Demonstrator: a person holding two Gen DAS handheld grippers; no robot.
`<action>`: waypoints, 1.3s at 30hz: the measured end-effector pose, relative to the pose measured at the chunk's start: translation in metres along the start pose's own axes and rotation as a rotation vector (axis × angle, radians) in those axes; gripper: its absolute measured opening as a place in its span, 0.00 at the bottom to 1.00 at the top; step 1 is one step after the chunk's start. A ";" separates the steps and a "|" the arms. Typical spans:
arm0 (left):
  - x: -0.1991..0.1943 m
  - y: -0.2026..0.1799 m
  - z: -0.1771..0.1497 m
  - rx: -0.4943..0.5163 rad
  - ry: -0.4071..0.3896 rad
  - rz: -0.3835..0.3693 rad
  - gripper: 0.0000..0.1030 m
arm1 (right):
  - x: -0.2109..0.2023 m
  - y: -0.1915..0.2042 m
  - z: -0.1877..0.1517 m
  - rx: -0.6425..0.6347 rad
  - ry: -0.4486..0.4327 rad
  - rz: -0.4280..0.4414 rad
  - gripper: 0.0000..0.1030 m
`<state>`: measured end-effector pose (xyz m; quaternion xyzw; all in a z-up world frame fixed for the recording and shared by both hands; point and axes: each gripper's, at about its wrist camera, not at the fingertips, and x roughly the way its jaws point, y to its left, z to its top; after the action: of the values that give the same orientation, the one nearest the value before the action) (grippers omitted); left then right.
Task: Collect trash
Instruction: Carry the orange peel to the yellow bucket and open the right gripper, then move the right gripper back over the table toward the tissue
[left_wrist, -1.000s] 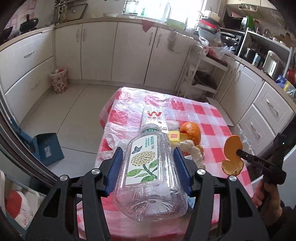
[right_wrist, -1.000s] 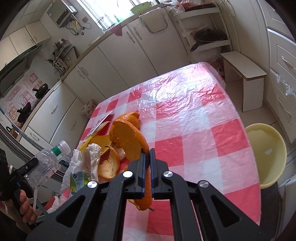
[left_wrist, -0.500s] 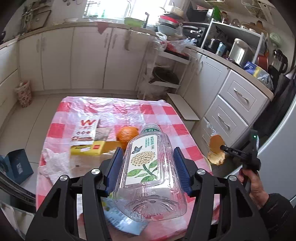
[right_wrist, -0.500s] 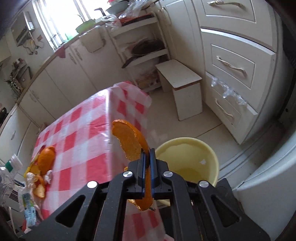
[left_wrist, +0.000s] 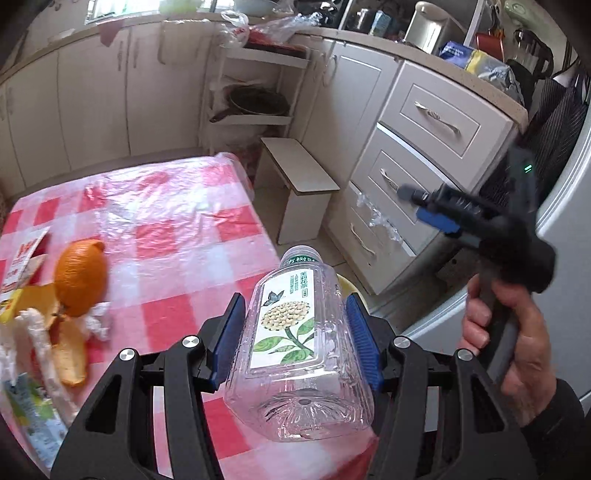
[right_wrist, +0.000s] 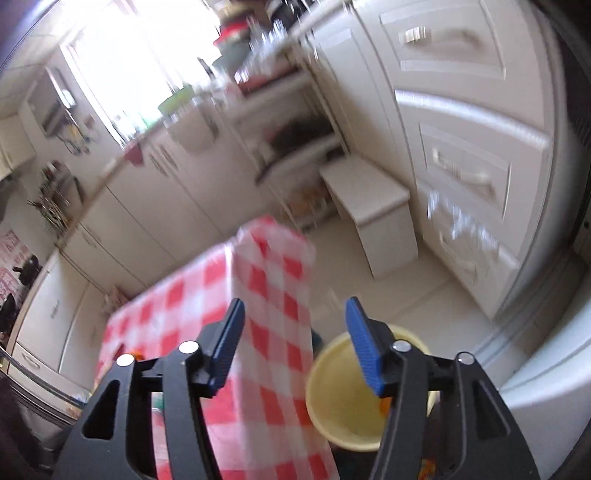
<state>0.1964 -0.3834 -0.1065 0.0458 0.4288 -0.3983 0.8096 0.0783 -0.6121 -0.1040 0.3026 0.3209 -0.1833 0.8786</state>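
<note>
Since half a second ago our right gripper (right_wrist: 295, 343) dropped its peel; its fingers now gape above the pale yellow plastic bin (right_wrist: 343, 417). Our left gripper (left_wrist: 295, 332) clamps the clear, light, crushable plastic bottle (left_wrist: 295, 347) mid-body, over the table's edge.

Clear plastic bottle (left_wrist: 295, 354), clamped in left gripper (left_wrist: 295, 334): white label with Chinese print in green, butterfly and flower-cluster picture below it. Characters too small to read with certainty. Further green Chinese characters on neck band under cap; only partly legible. Red-and-white packet (left_wrist: 22, 254) at left table edge: red print, cut off by frame, unreadable. Right wrist view: motion-blurred, no legible text anywhere.
</note>
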 end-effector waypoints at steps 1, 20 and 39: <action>0.017 -0.012 0.003 0.001 0.021 -0.006 0.52 | -0.013 0.002 0.006 -0.010 -0.042 0.008 0.59; 0.104 -0.055 0.029 -0.008 0.168 0.079 0.73 | -0.051 -0.022 0.034 0.099 -0.140 0.096 0.62; -0.167 0.197 -0.065 -0.329 -0.116 0.490 0.89 | -0.013 0.138 -0.034 -0.203 0.061 0.259 0.71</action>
<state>0.2357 -0.1217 -0.0780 -0.0068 0.4171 -0.1181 0.9011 0.1252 -0.4850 -0.0585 0.2563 0.3227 -0.0260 0.9108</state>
